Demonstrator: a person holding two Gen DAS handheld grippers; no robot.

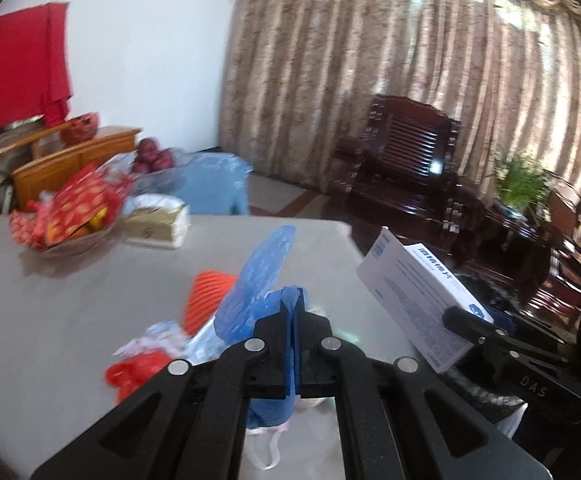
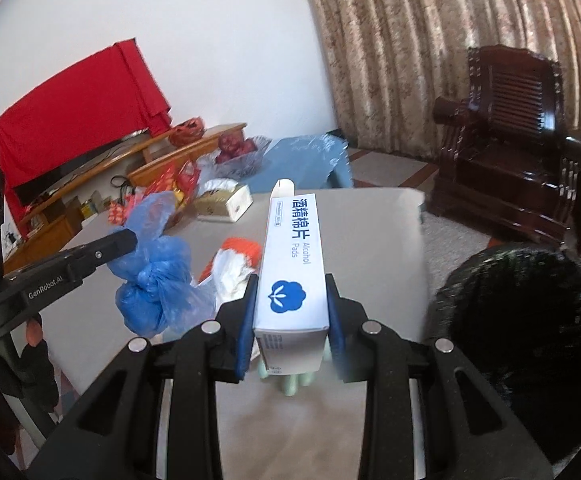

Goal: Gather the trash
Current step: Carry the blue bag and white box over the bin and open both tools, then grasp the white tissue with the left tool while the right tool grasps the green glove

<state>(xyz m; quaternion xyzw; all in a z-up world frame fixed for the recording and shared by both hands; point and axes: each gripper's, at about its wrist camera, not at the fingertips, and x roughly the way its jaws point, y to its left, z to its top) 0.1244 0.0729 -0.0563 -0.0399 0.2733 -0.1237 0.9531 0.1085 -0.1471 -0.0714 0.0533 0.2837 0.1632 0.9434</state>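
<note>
My left gripper is shut on a knotted blue plastic bag and holds it above the grey table; the bag also shows in the right wrist view. My right gripper is shut on a white alcohol pads box, raised above the table; the box shows at the right in the left wrist view. More trash lies on the table: an orange-and-white wrapper, red plastic and crumpled white paper.
A black-lined trash bin stands on the floor right of the table. A snack basket and a tissue box sit at the table's far side. A dark wooden armchair stands by the curtain.
</note>
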